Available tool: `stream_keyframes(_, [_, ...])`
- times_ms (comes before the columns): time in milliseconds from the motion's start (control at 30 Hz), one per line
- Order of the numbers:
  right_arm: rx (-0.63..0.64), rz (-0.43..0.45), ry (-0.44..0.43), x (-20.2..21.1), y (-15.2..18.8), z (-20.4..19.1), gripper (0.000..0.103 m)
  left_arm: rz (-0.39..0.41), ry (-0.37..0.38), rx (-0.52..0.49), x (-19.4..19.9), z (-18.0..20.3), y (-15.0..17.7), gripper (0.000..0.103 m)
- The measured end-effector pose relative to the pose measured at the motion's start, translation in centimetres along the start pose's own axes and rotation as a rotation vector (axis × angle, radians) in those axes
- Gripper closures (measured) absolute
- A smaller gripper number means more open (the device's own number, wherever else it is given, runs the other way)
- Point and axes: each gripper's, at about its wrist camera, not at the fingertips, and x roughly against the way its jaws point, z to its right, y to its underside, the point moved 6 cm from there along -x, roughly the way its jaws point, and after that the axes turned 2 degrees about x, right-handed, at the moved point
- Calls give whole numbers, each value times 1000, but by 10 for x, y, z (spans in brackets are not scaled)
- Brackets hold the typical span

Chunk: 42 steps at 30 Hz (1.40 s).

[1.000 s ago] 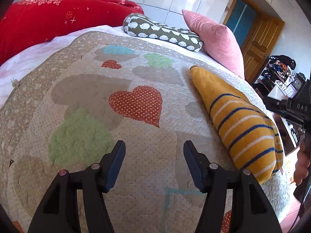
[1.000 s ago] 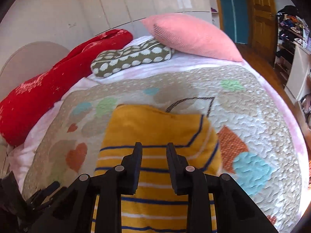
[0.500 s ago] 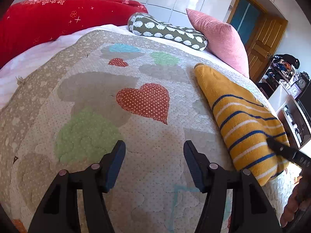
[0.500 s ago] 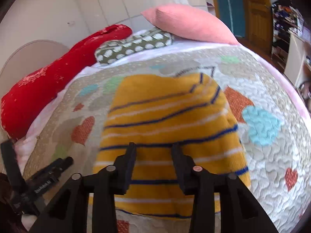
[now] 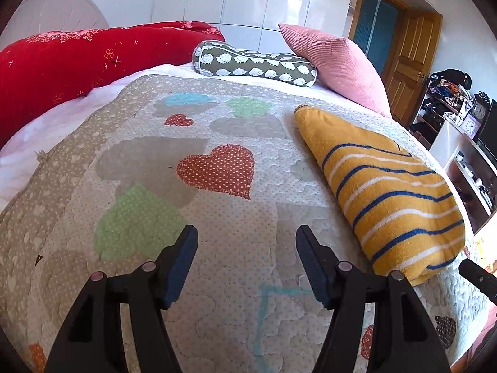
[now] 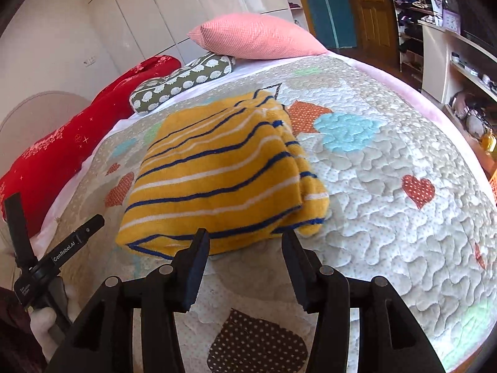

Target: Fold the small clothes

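A yellow garment with blue and white stripes [image 6: 223,174] lies folded in a thick rectangle on the patchwork quilt [image 6: 388,217]. My right gripper [image 6: 245,245] is open and empty, just in front of the garment's near edge, not touching it. In the left wrist view the garment [image 5: 382,192] lies to the right. My left gripper [image 5: 247,242] is open and empty over bare quilt [image 5: 155,168], well to the left of the garment. The left gripper's body also shows at the left edge of the right wrist view [image 6: 56,264].
A red bolster [image 5: 77,65], a green patterned pillow [image 5: 254,66] and a pink cushion [image 5: 335,62] lie at the head of the bed. White shelves [image 6: 450,62] and a wooden door [image 5: 407,65] stand to the right beyond the bed edge.
My right gripper has opened and drawn back from over the garment to just before its near edge. My left gripper has pulled back a little, still open.
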Motion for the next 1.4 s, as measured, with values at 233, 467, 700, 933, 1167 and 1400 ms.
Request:
stream_keyframes(233, [-40,-12,15,-2,9,8,49,-5,0,-8,-1,4,3,38])
stream_keyframes(467, [-58,-40,19,-16,17,9,48,-40,14,3,-9,3,5,37])
stream_keyframes(700, [-32,-40,47,-31,25,12,45,-87,16,16,-20,0,8,37])
stream_keyframes(933, [83,-3,74,-40,28,-1,28,-115,4,5,-30,2,12,33])
stream_keyframes(1167, [95,11,33,-41,26,-2,22,-113,-18,-18,-34,6,15,29])
stream_keyframes(1400, [55,133,9,19,-16,16,22,-191,205,158,-43,9,-9,28])
